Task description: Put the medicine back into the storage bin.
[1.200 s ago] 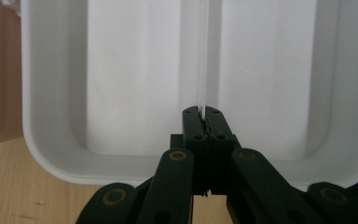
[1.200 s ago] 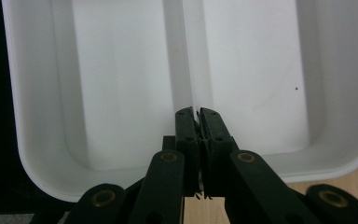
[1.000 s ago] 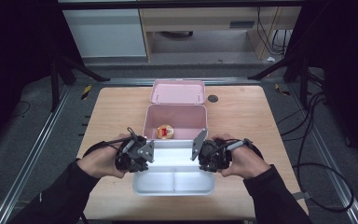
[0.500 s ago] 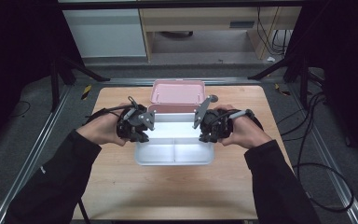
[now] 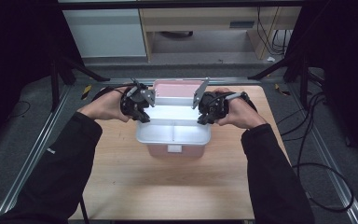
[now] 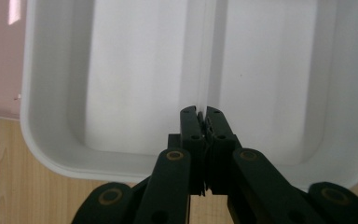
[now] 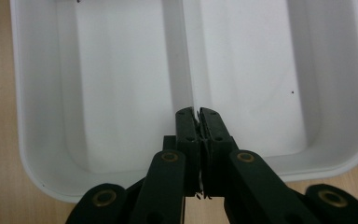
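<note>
Lab: cables (image 5: 317, 140), dark rig frames (image 5: 284, 65)

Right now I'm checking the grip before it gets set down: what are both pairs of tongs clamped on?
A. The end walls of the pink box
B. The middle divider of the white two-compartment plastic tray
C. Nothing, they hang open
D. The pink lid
B: in each gripper view the left tongs and the right tongs are pinched shut on the thin middle divider of the white two-compartment plastic tray, held between them over the pink box.

Both claws (image 5: 145, 106) (image 5: 200, 109) clamped, arms outstretched
</note>
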